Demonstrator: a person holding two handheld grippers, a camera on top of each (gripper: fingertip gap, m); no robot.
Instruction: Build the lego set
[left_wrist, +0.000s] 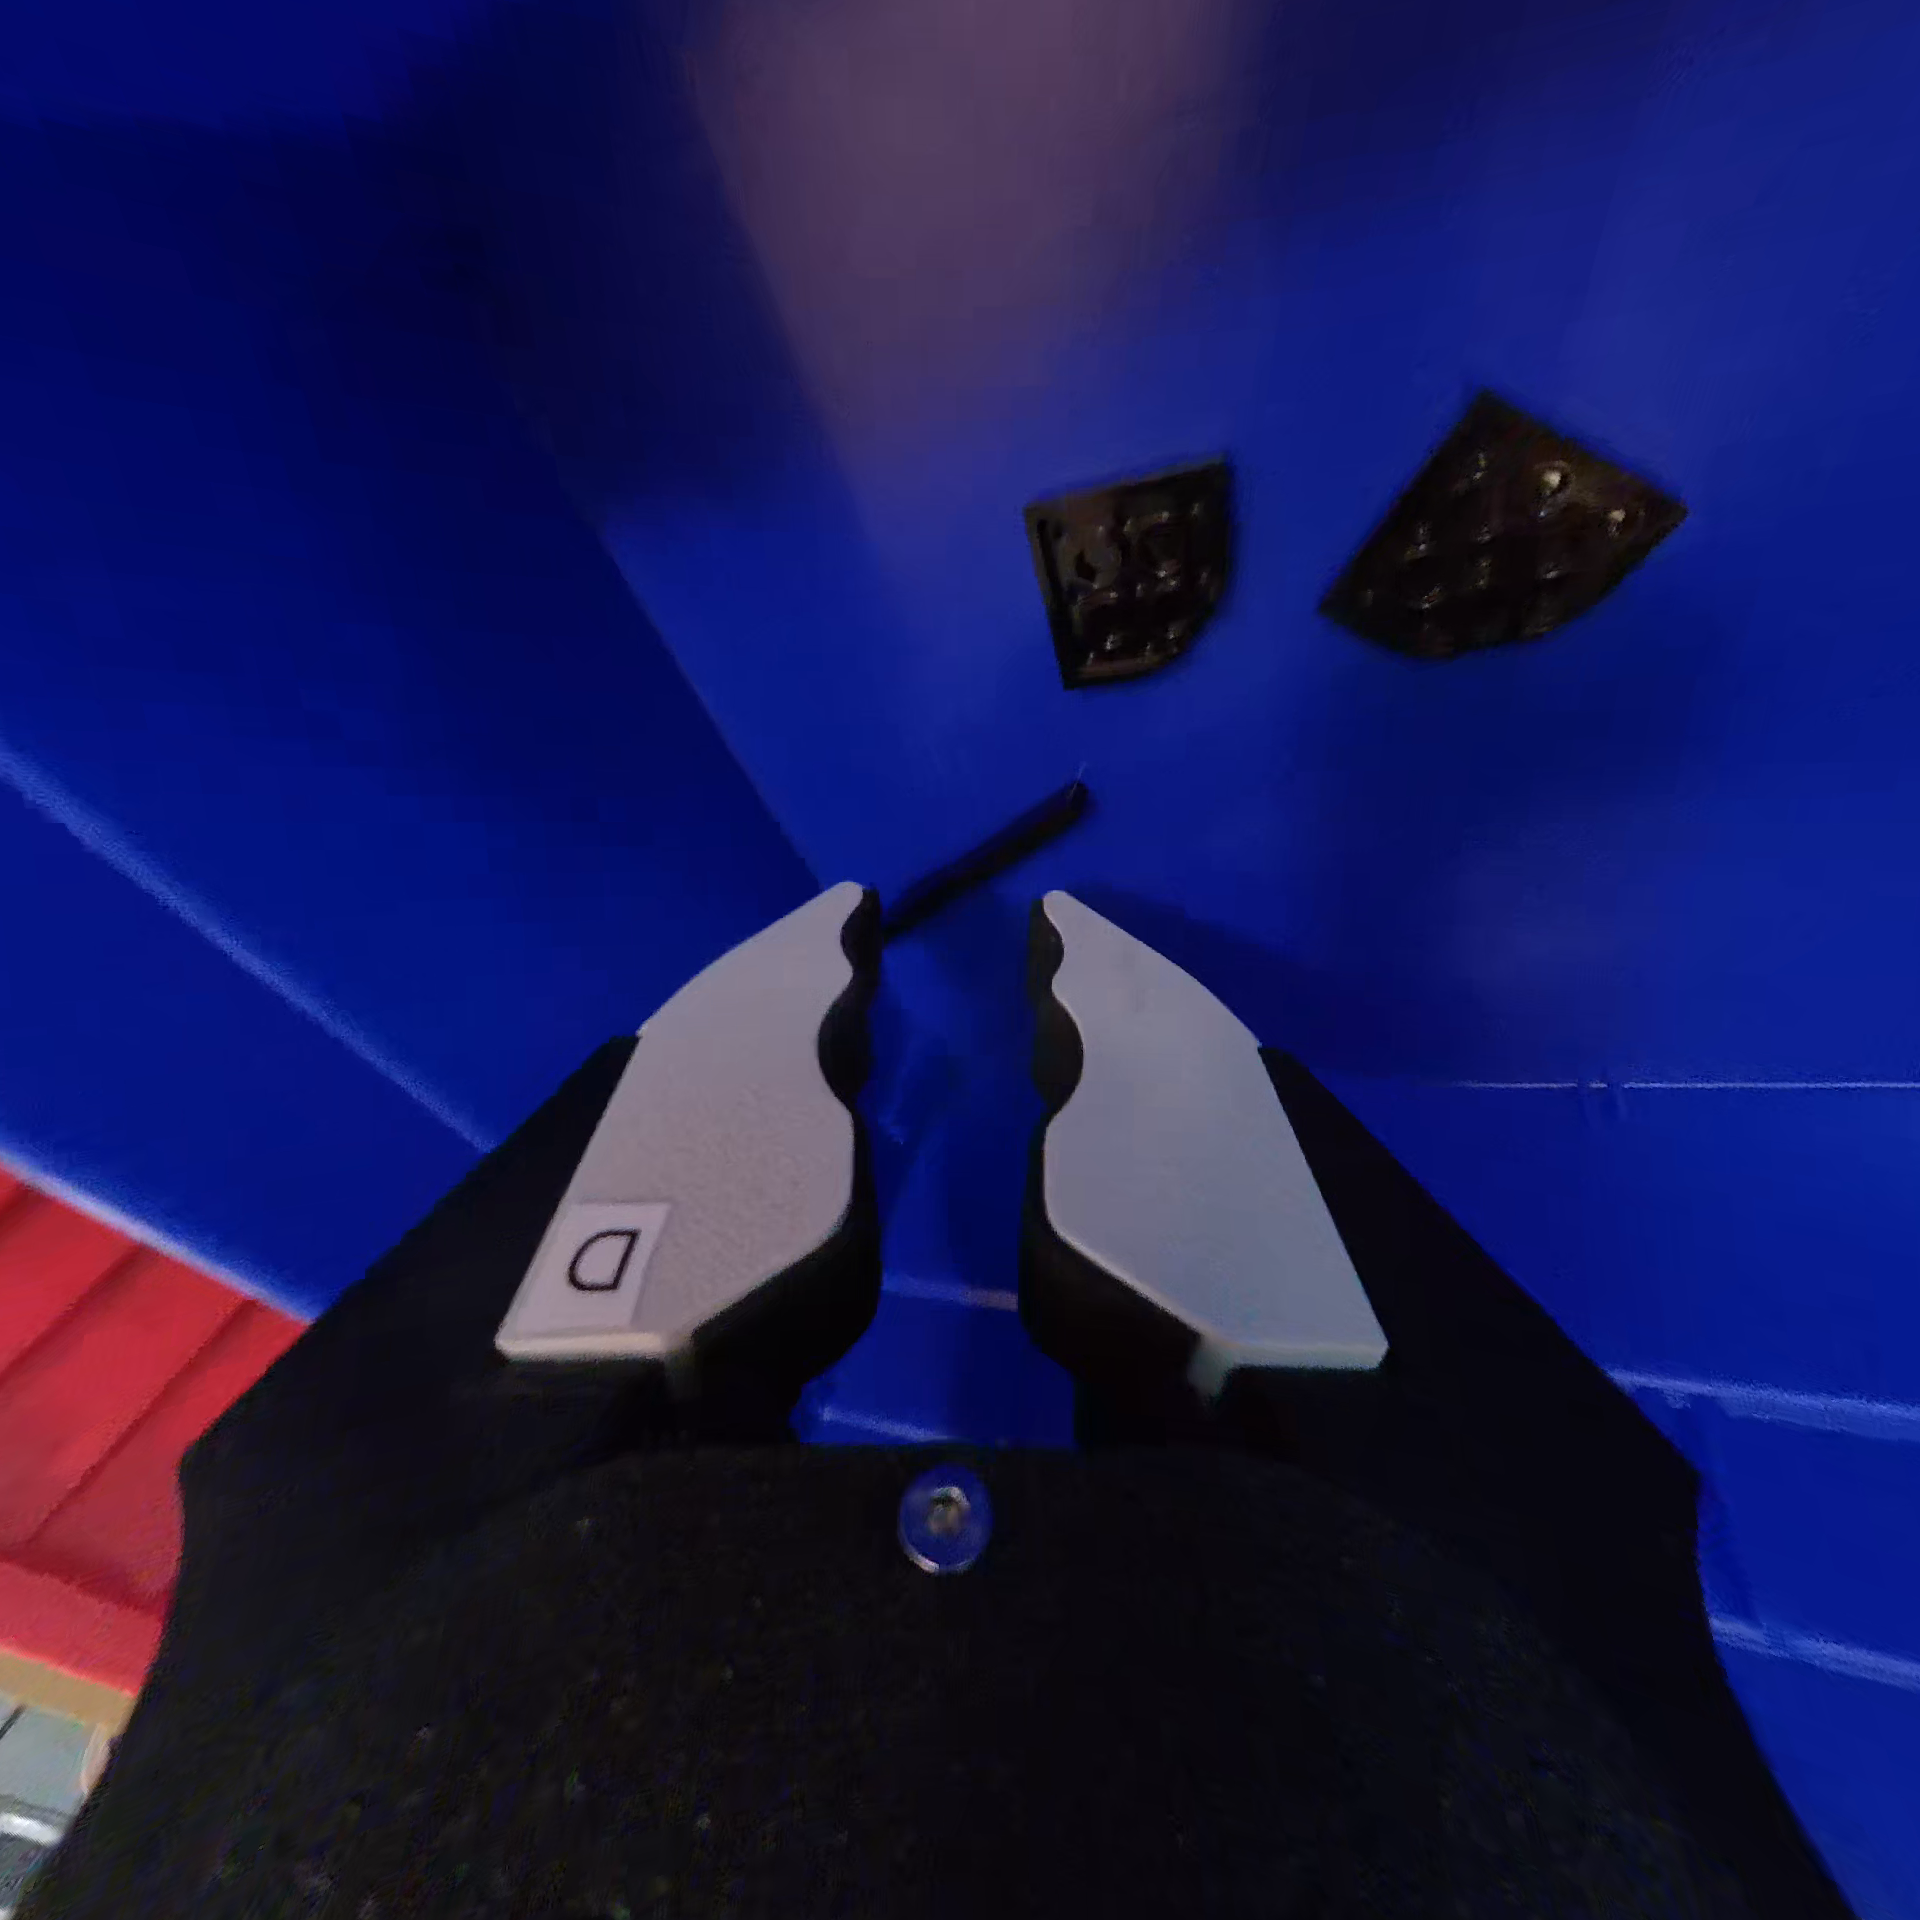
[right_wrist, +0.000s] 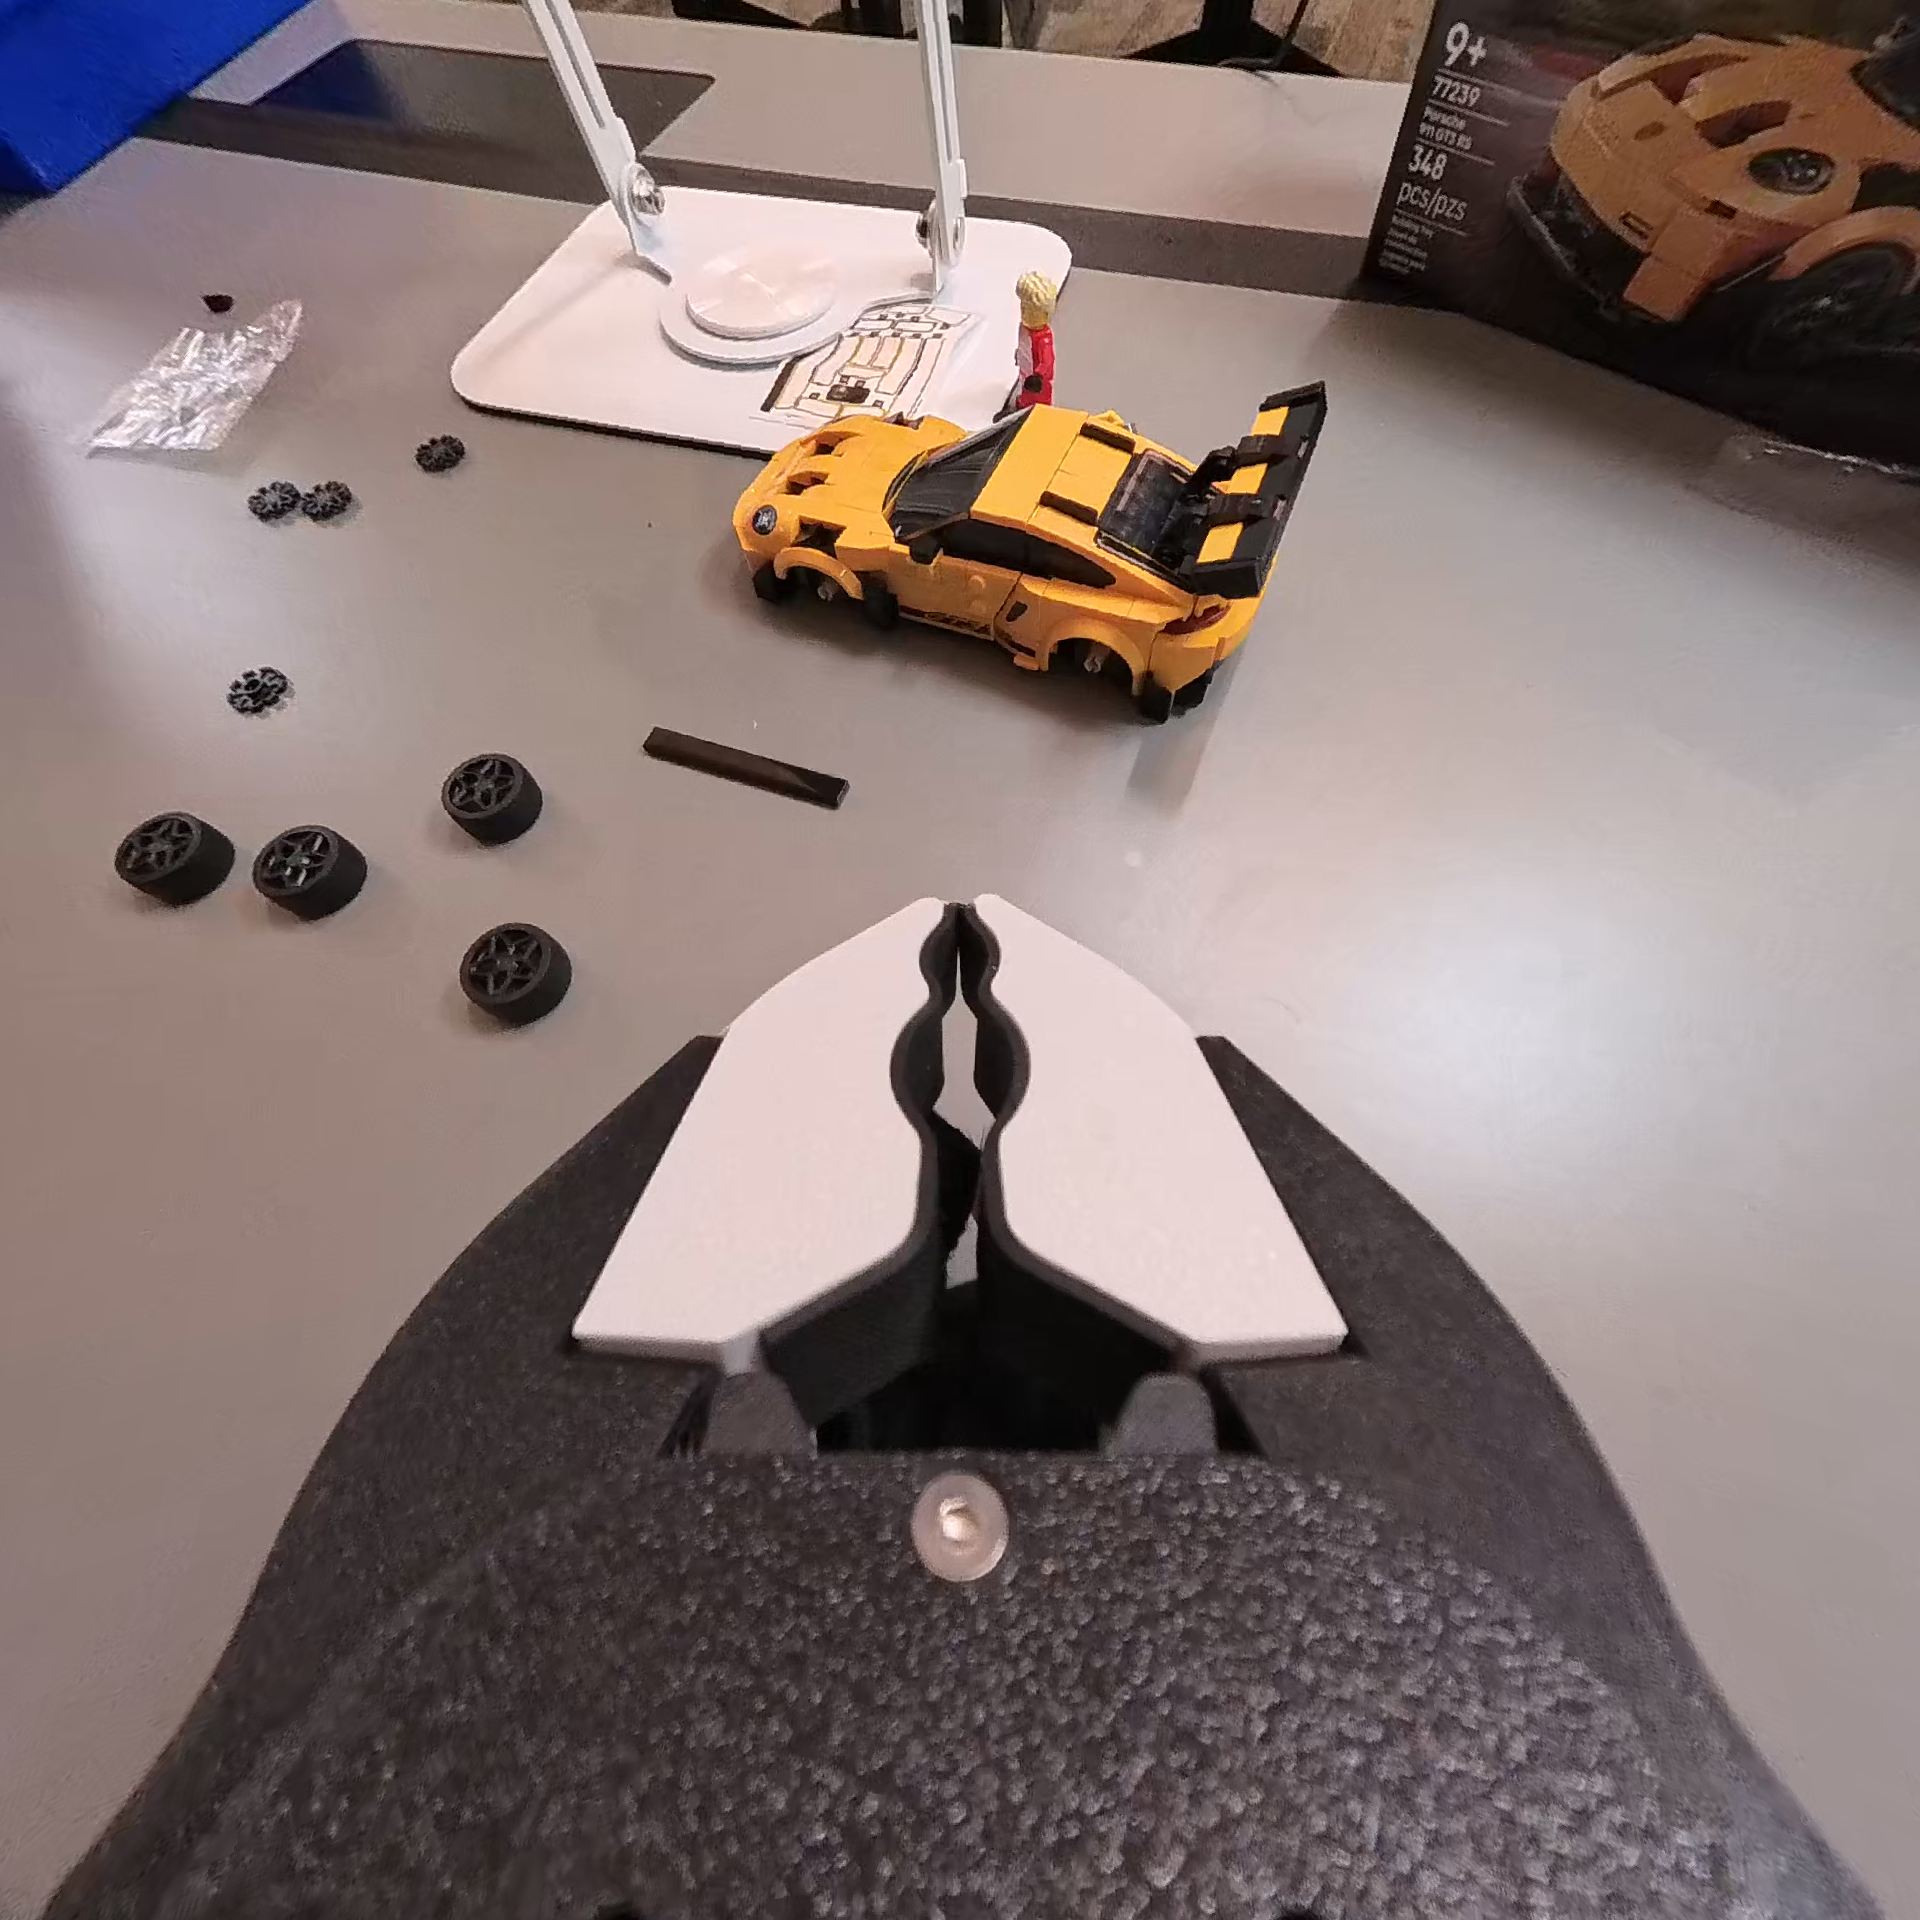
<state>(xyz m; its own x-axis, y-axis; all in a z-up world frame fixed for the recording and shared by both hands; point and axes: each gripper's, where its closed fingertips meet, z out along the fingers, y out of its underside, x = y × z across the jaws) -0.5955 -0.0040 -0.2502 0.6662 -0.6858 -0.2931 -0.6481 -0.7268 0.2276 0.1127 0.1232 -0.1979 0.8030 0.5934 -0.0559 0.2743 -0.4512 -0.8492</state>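
Two grippers going rn. Left gripper (left_wrist: 954, 914) is down inside a blue plastic bin (left_wrist: 1558, 935), jaws apart w/ nothing between them, tips right by a thin black lego rod (left_wrist: 987, 854); two black quarter-round studded plates (left_wrist: 1138, 566) lie a bit further in. Right gripper (right_wrist: 961, 920) is clenched on nothing, hovering over the grey table (right_wrist: 1455, 935). Yellow lego sports car (right_wrist: 1023, 545) sits mid-table, no wheels on yet imo; four black wheels (right_wrist: 309, 871) are loose to its left, a flat black tile (right_wrist: 745, 767) just in front. Looks like parts-fetching step. Next prob: centre on the rod and pinch it.
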